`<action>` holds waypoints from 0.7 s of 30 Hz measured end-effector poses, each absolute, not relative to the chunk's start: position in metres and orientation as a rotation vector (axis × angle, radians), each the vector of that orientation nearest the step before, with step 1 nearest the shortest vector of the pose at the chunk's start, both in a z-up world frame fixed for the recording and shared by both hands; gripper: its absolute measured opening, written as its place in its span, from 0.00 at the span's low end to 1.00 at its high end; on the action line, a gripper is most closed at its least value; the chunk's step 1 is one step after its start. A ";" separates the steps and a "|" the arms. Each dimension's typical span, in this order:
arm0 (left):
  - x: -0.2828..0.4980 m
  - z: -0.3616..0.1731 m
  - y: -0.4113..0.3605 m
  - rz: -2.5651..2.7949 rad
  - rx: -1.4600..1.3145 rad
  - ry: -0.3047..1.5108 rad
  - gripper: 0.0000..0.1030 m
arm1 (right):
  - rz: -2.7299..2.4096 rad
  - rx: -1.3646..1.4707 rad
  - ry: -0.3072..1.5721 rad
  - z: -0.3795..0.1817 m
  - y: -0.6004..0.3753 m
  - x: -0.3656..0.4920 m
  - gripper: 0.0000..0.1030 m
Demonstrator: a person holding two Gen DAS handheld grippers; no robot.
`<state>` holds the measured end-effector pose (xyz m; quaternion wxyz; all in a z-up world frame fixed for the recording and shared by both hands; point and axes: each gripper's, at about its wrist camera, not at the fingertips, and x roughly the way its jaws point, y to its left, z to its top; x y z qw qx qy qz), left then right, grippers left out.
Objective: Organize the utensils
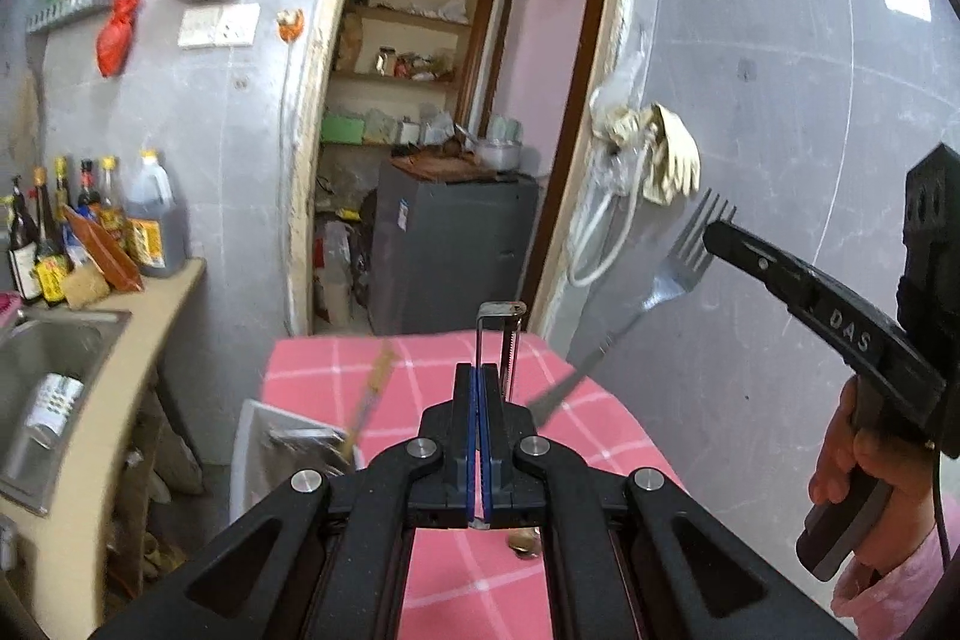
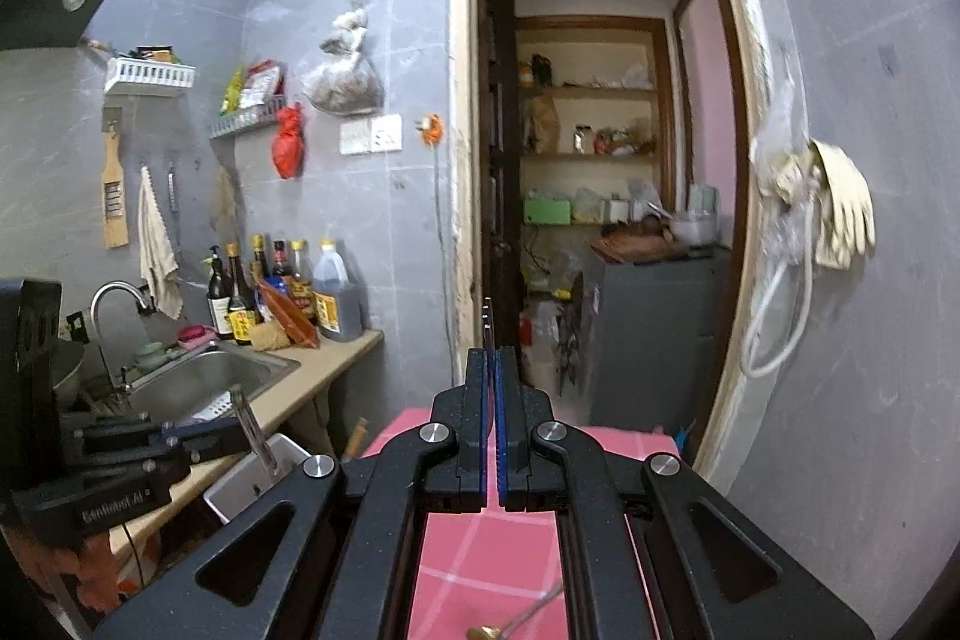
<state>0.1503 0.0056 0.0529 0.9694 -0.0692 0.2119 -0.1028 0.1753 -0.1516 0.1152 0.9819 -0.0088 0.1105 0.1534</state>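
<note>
the left gripper [image 1: 480,400] has its jaws clamped on a metal peeler [image 1: 501,334], raised over the pink checked surface [image 1: 600,436]. to its right, the right gripper [image 1: 717,235] pinches a fork [image 1: 654,286], tines up.

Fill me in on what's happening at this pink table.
A person is sorting utensils with a handheld gripper in each hand. The right gripper is shut on a fork, held in the air over the pink checked table. The left gripper is shut on a thin metal utensil, possibly a peeler. A white tray sits at the table's left edge.
</note>
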 end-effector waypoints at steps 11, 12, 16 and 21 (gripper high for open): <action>0.141 0.083 0.066 -0.089 -0.087 0.380 0.01 | 0.395 -0.067 0.190 0.133 -0.085 0.166 0.02; 0.142 0.083 0.069 -0.082 -0.085 0.383 0.01 | 0.401 -0.075 0.192 0.132 -0.080 0.166 0.02; 0.146 0.079 0.082 -0.064 -0.083 0.393 0.01 | 0.438 -0.117 0.213 0.125 -0.057 0.168 0.02; 0.151 0.067 0.089 -0.063 -0.099 0.406 0.01 | 0.460 -0.149 0.261 0.109 -0.037 0.173 0.02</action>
